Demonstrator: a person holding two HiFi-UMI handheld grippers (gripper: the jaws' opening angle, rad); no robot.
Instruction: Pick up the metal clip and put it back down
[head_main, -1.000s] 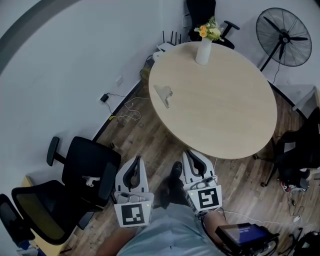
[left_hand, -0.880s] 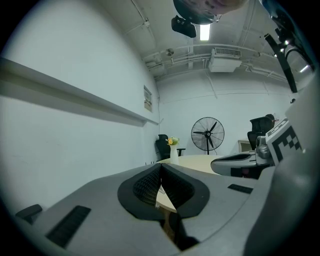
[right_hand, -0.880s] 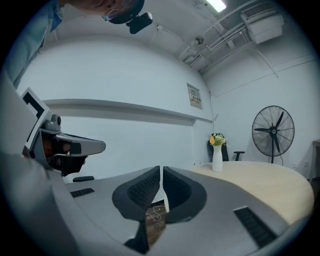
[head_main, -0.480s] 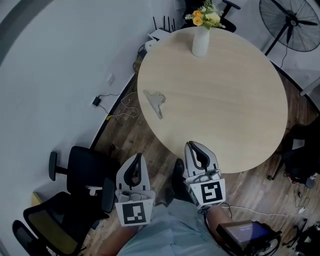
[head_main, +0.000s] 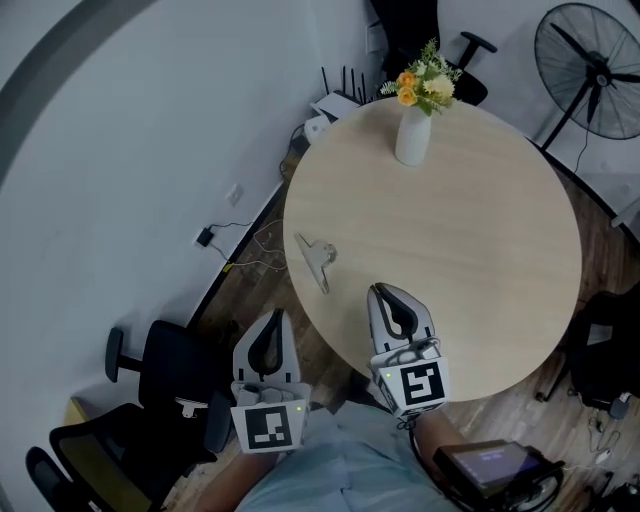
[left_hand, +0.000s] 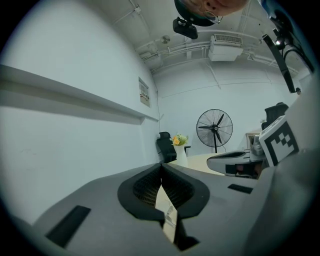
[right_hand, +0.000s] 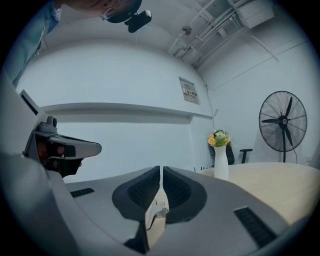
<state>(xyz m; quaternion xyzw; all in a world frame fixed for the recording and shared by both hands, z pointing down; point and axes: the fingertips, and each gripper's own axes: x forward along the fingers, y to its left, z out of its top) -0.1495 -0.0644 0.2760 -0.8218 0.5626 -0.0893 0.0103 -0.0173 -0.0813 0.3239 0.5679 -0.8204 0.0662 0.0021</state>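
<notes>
The metal clip (head_main: 316, 258) lies flat near the left edge of the round wooden table (head_main: 470, 240). It is silver, with its handles pointing toward me. My right gripper (head_main: 384, 294) hovers over the table's near edge, a little to the right of the clip and short of it, shut and empty. In the right gripper view the clip (right_hand: 161, 212) shows small through the slit below the closed jaws (right_hand: 161, 171). My left gripper (head_main: 272, 320) is off the table to the left, over the floor, also shut with nothing in it (left_hand: 161, 167).
A white vase of flowers (head_main: 413, 132) stands at the table's far side. A standing fan (head_main: 590, 70) is at the back right. Black office chairs (head_main: 170, 370) sit at the lower left by the wall, and cables (head_main: 250, 240) trail on the wooden floor.
The table and clip have come closer to both grippers. My right gripper now reaches over the table's near edge. Both grippers stay shut.
</notes>
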